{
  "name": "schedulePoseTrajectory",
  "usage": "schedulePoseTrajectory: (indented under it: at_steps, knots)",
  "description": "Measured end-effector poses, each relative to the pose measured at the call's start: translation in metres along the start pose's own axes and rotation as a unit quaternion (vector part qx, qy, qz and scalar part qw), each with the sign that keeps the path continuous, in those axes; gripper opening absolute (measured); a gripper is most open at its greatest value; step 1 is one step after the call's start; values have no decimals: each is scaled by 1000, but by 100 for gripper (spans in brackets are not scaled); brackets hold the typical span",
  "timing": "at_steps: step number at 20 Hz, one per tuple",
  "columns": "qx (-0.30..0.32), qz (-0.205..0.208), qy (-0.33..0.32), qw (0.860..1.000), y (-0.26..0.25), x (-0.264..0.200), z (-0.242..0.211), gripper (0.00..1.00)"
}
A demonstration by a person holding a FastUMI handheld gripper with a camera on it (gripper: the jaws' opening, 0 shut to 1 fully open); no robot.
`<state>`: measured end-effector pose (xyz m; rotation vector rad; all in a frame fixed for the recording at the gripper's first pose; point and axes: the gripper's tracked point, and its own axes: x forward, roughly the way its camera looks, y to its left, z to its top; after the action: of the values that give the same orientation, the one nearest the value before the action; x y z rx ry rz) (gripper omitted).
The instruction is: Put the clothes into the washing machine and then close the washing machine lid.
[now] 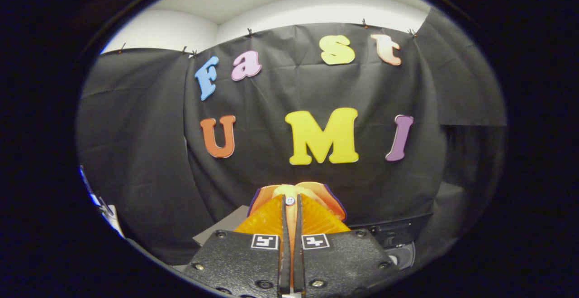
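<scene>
The tongs (290,216) pinch an orange garment (312,219), fingers nearly together with cloth between them. It rises ahead of the fingertips, long axis along them, button end farthest out. The bite looks thin; a jolt could slip it free before the washer (398,239), low to the right.
</scene>
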<state>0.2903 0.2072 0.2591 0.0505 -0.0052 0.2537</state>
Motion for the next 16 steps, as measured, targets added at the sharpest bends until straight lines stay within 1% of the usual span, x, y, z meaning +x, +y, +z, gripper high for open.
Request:
schedulePoseTrajectory:
  at_steps: [4,9,13,16]
  knots:
    - [4,-29,-5,1000,-54,-22,9,6]
    - [10,-60,16,998,-130,-38,-8,6]
    - [8,-67,40,997,-176,-32,-29,6]
    - [18,-65,61,996,-201,-17,-52,6]
